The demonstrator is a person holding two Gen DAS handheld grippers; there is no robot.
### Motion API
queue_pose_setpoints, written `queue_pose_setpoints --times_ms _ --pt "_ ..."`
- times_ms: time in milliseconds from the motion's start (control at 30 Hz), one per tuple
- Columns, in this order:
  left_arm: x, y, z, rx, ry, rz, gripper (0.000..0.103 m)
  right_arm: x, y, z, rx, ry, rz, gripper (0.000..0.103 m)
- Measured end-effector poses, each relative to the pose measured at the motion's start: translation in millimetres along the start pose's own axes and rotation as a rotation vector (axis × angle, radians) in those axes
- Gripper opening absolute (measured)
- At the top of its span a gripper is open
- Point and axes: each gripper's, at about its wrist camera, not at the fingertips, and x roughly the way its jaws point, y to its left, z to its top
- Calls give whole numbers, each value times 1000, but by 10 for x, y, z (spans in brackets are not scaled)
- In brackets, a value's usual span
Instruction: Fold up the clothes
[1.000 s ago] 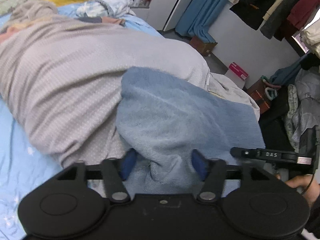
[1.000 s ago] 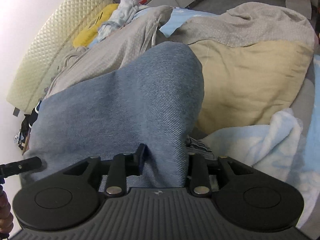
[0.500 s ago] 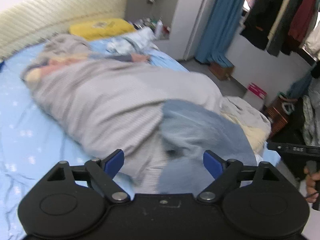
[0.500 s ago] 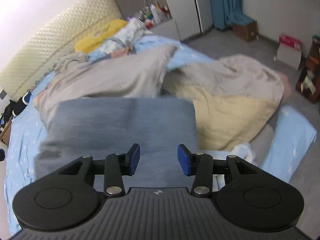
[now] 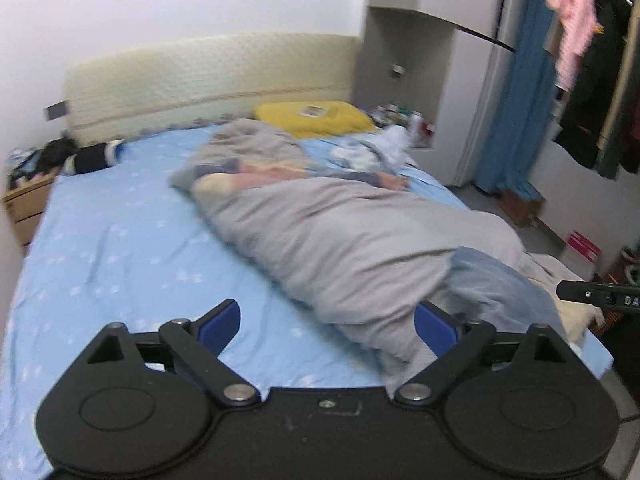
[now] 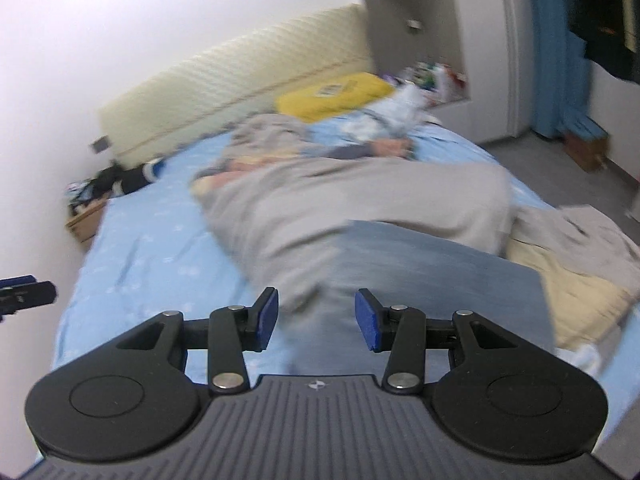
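A folded blue denim garment (image 6: pixel 432 276) lies on the bed at its near right, against a long grey duvet (image 6: pixel 360 200). In the left wrist view the denim (image 5: pixel 492 284) shows at the right, past the duvet (image 5: pixel 340 240). My left gripper (image 5: pixel 326 322) is wide open and empty, raised above the blue sheet. My right gripper (image 6: pixel 316 316) is open and empty, above and short of the denim. The right gripper's tip (image 5: pixel 596 294) shows at the right edge of the left view.
The bed has a light blue sheet (image 5: pixel 120 248), a yellow pillow (image 5: pixel 316 116) by the cream headboard (image 5: pixel 200 76), and a beige pillow (image 6: pixel 572 280) at the right. A wooden nightstand (image 5: pixel 24 204) stands at the left. Clothes hang at the right (image 5: pixel 592 80).
Both grippers let go of the denim garment, opened, and pulled back and up from the bed. The denim now lies on the bed.
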Motion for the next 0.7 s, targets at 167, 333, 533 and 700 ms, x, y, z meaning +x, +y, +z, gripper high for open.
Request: queue_pose_setpoints --times_ms 167,333,533,700 --pt "-409 441 -143 -58 -18 78 94 -80 677 -7 -86 -5 76 46" --pt "-820 870 -318 -135 -37 160 95 -163 1237 -81 -134 -6 135 48" --pt "-1239 1271 -576 -182 -38 258 95 -233 1828 -283 -161 3 197 59" --pt "-1522 1501 -827 -220 -16 305 96 -271 2217 -501 -178 31 215 61"
